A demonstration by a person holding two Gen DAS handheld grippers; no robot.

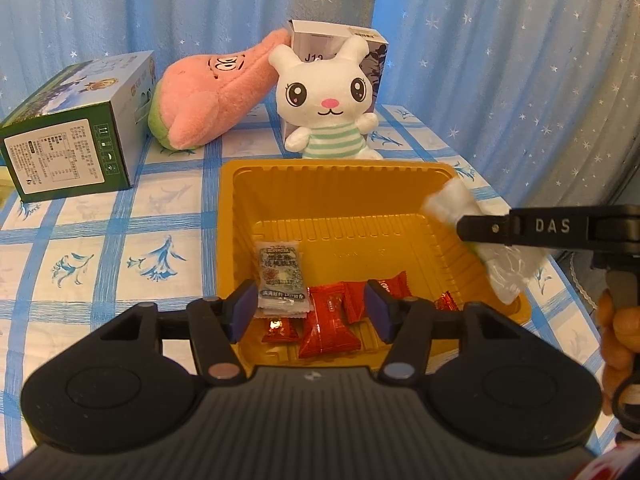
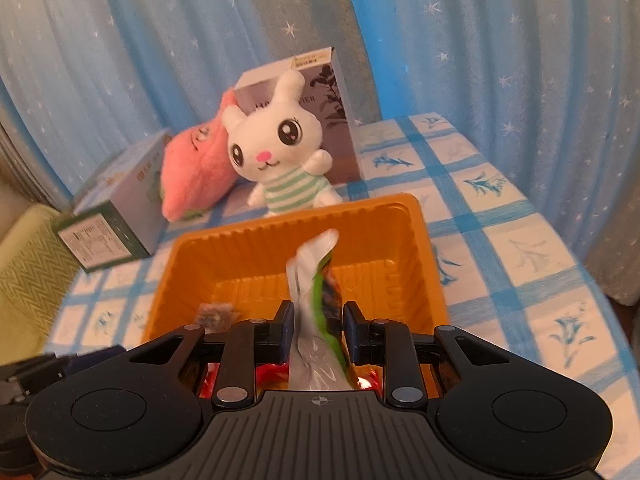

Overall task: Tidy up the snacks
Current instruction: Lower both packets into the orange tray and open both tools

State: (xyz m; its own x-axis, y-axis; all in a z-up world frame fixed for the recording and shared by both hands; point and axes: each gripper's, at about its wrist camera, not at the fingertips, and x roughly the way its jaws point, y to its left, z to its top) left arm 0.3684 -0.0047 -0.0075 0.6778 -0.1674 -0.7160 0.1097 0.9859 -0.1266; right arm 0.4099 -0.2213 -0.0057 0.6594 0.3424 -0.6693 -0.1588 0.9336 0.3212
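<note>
I am putting snacks into the yellow tray (image 1: 336,184) on the bench (image 1: 100,248). My right claw (image 2: 316,326) pinches a white and green snack bag (image 2: 316,280) over the tray's right side. My left claw (image 1: 310,312) is spread wide with nothing in it, near the red candies (image 1: 326,320). Next, I think I should lower the bag and let go.

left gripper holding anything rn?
No. In the left wrist view the left gripper is open above the yellow tray, its pads apart with nothing pinched between them; the red snack packets lie loose in the tray below.
</note>
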